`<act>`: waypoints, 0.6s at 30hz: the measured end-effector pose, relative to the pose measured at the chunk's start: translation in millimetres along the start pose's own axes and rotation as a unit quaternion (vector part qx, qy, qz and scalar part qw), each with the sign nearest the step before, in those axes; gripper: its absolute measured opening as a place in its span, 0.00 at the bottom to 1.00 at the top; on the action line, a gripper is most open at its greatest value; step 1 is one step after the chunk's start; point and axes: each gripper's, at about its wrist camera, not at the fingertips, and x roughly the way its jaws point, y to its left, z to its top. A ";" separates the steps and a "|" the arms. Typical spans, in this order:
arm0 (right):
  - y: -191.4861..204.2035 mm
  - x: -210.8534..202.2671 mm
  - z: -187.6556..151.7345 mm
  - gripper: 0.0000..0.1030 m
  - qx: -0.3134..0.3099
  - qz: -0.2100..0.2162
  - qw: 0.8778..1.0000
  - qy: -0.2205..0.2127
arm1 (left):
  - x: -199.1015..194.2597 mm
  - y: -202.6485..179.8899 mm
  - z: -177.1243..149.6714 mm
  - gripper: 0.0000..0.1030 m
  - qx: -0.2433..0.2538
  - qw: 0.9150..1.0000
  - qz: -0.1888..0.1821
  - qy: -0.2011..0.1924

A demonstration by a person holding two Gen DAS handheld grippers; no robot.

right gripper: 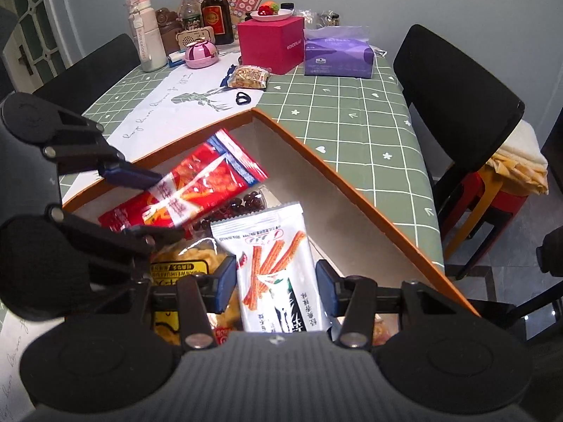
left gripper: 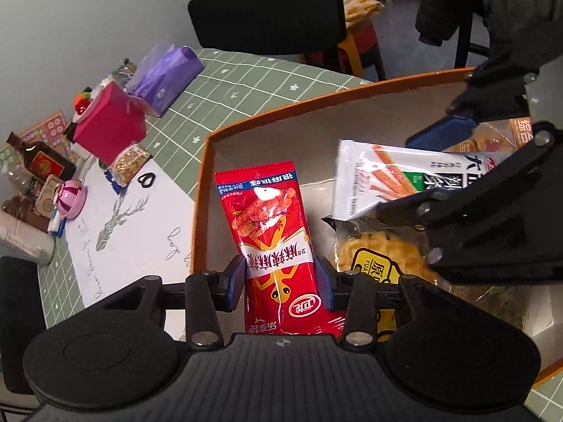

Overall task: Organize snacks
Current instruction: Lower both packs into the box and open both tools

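1. Snacks: four packets show inside the orange-rimmed box (left gripper: 207, 190), and a fifth small one (right gripper: 248, 76) lies out on the table (right gripper: 352, 112).
2. One red packet (left gripper: 278, 242) is pinched between the blue pads of the left gripper (left gripper: 281, 281), hanging over the box's pale floor.
3. One white packet (right gripper: 278, 274) with orange sticks printed on it is pinched by the right gripper (right gripper: 276, 286), also over the box.
4. One yellow-labelled packet (left gripper: 380, 260) of pale crisps lies on the box floor below both grippers.
5. One clear packet of dark round pieces (right gripper: 242, 207) lies partly under the red one.
6. Both grippers' jaws are drawn in on their packets, one packet each.
7. Two black chairs (right gripper: 454, 88) stand at the table, as the right wrist view shows.
8. At the table's far end stand one red cube box (right gripper: 271, 44), one purple tissue pack (right gripper: 337, 54), one dark bottle (right gripper: 215, 10), one pink round pot (right gripper: 202, 54) and one white flask (right gripper: 149, 40).
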 end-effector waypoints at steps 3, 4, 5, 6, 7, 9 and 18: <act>-1.6 8.4 1.8 0.46 0.006 -0.005 1.000 0.001 | 10.4 -0.1 2.7 0.46 0.000 1.000 0.000 0.011; -2.9 11.6 2.3 0.46 0.010 -0.005 1.000 0.001 | 13.5 0.6 2.8 0.46 -0.003 1.000 -0.001 0.014; -4.4 13.8 2.1 0.46 0.014 -0.003 1.000 0.000 | 16.4 1.4 2.9 0.46 -0.008 1.000 -0.003 0.017; -5.9 16.3 2.4 0.46 0.020 -0.002 1.000 0.001 | 19.0 1.8 2.7 0.46 -0.011 1.000 -0.005 0.020; -6.9 19.0 3.2 0.46 0.025 -0.002 1.000 0.002 | 21.0 1.7 2.3 0.46 -0.014 1.000 -0.007 0.021; -8.7 23.1 3.9 0.46 0.033 -0.002 0.999 0.004 | 24.3 0.0 1.1 0.46 -0.015 1.000 -0.007 0.024; -10.4 28.4 5.1 0.50 0.045 -0.003 0.999 0.013 | 18.9 -0.3 -0.4 0.56 -0.022 0.999 0.013 0.025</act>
